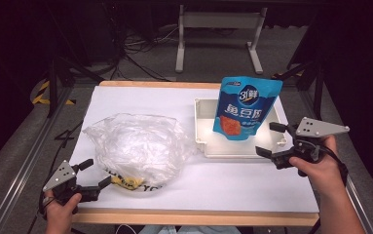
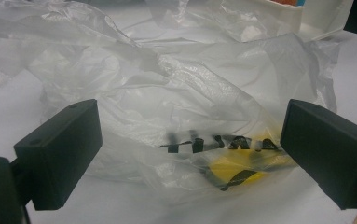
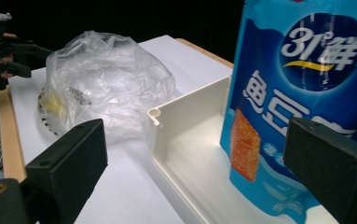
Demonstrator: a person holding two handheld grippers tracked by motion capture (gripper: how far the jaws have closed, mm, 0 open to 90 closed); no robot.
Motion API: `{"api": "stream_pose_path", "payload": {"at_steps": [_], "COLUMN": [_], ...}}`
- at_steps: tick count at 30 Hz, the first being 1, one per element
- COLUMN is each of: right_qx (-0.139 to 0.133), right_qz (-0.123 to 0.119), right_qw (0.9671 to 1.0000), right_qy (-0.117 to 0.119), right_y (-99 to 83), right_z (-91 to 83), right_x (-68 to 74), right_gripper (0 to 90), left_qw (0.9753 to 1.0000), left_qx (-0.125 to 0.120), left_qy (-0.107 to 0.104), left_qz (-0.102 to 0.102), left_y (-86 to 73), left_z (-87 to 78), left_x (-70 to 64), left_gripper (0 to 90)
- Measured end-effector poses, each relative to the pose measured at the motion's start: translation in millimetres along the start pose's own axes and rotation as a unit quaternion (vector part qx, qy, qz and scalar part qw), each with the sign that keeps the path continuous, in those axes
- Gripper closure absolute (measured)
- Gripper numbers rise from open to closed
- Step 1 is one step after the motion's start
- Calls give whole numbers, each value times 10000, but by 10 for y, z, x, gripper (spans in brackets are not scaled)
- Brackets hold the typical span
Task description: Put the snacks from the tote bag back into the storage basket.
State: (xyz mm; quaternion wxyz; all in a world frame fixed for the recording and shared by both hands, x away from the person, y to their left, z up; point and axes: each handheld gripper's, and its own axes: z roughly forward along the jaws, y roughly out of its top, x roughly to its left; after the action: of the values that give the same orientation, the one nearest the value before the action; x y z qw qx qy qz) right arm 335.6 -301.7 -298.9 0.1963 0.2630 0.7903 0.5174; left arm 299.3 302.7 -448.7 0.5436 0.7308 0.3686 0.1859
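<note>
Overhead view first: left gripper sits at the near left edge of the table, jaws apart, at the crumpled clear plastic bag. Right gripper, jaws also apart, holds nothing beside the white tray, where a blue snack pouch stands upright.

Left gripper view: spread jaws frame the bag, not clamping it.

Right gripper view: open jaws flank the tray corner and pouch
</note>
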Motion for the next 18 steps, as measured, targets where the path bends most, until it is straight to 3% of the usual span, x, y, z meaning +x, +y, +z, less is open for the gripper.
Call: {"api": "stream_pose_path", "payload": {"at_steps": [9, 18], "right_qx": [-318, -175], "right_qz": [116, -91], "right_qw": [9991, 9993], "right_qy": [239, 332], "right_y": [-122, -339], "right_z": [141, 418], "right_x": [174, 402], "right_gripper": [70, 70], "left_qw": [10000, 10000], "left_qx": [-21, -32], "left_qy": [-2, -26], "left_qz": [10, 41], "left_y": [2, 5], "left_z": [-1, -4], "left_x": [1, -3], "left_gripper": [62, 62]}}
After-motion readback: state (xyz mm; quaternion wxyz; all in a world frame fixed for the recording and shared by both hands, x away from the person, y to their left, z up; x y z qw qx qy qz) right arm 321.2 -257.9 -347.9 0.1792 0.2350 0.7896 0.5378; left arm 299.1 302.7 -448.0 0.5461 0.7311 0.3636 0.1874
